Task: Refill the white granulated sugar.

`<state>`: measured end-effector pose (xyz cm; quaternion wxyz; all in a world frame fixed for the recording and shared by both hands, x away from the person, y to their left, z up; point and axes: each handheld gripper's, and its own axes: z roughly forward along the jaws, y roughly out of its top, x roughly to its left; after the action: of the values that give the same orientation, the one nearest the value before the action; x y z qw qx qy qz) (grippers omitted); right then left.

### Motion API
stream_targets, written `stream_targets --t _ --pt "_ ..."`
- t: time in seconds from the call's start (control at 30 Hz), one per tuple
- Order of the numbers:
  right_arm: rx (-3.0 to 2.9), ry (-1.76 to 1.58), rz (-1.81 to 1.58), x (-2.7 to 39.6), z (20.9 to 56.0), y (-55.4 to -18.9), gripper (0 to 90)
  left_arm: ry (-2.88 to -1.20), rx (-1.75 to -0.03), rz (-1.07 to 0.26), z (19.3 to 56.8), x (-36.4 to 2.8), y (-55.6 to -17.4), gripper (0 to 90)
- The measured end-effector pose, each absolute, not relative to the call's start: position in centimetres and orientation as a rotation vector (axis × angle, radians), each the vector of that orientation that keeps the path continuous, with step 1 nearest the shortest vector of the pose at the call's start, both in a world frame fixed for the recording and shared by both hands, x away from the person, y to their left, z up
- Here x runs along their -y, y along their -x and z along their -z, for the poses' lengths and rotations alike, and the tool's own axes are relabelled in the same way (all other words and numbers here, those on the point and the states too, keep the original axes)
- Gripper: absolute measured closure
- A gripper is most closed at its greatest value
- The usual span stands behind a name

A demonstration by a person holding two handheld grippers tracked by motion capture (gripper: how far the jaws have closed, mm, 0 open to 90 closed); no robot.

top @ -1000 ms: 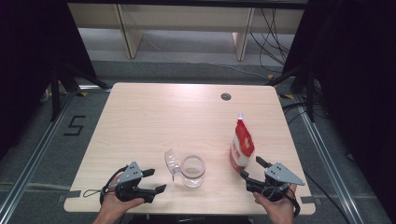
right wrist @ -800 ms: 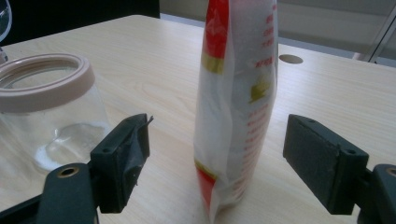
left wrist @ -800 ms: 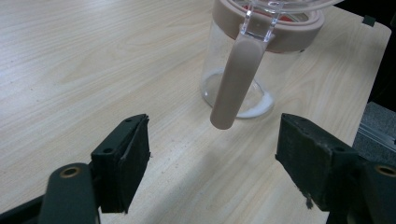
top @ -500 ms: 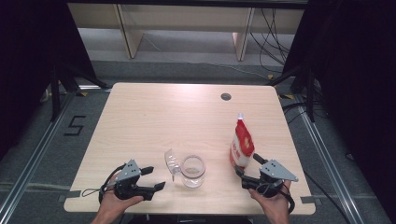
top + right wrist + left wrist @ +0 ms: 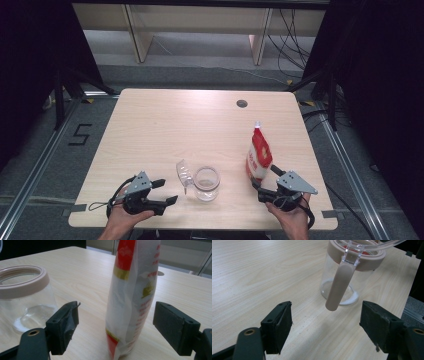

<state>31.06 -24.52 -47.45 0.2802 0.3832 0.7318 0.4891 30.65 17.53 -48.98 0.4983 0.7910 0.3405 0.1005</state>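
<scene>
Jar near the front edge of the desk: clear glass, beige ring round the mouth, hinged clear lid flipped open to its left with a beige clasp hanging down from the rim. Inside, a thin white layer on the bottom, looks like sugar or salt, can't tell which. Otherwise nothing in it.

Bag stands upright just right of the jar, not touching it. Red and white printed plastic, gold band near the top, top pinched narrow, white contents visible through the film. In the right gripper view it sits between the jaws, with a gap to the pad on each side, so nothing gripped.

Right tool at the bag's base, jaws have just been opening and now stand wide, bag between them but free. Left tool left of the jar, jaws wide apart, holding nothing, pointed at the hanging clasp.
</scene>
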Motion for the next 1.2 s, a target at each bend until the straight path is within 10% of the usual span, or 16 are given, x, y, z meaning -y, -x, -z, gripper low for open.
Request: stream_targets --t 1.2 --pt "-1.885 -1.081 -1.292 23.8 49.4 -33.9 24.7 -1.933 -0.78 -0.252 49.1 -17.3 -30.4 24.6"
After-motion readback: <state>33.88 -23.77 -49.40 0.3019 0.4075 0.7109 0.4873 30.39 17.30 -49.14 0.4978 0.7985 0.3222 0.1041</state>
